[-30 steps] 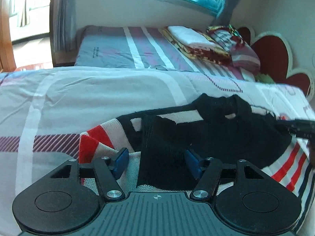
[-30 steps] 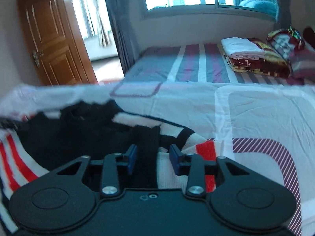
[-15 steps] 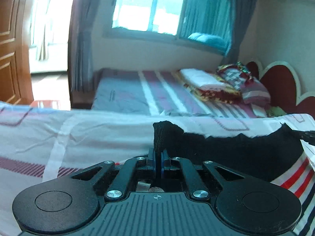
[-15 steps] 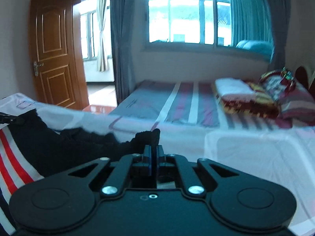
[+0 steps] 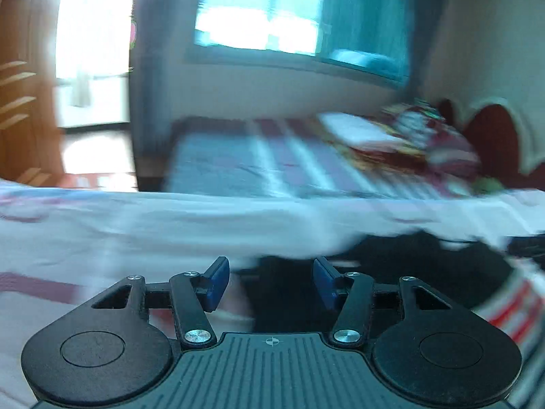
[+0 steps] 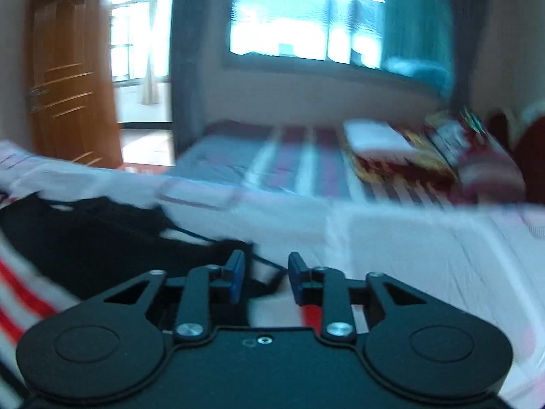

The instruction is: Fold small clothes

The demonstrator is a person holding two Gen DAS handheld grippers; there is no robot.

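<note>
A small knitted sweater, black with red and white stripes, lies on the near bed. In the left wrist view the sweater (image 5: 425, 272) spreads ahead and to the right of my left gripper (image 5: 270, 281). Its jaws are opening, and the blue pads stand apart over black cloth without pressing it. In the right wrist view the sweater (image 6: 102, 248) lies to the left of my right gripper (image 6: 265, 277). Those jaws are opening too, with a narrow gap over the garment's edge and nothing pinched. Both views are blurred by motion.
The near bed's white patterned cover (image 6: 425, 255) stretches right. Beyond it stands a second bed (image 5: 272, 160) with a striped sheet, folded bedding (image 5: 381, 136) and a red headboard (image 5: 490, 136). A wooden door (image 6: 71, 78) and a window (image 6: 306, 17) are behind.
Half a second ago both grippers were shut on folds of the black cloth and lifting them. Now both have let go, their pads stand apart, and the cloth lies lower on the bed.
</note>
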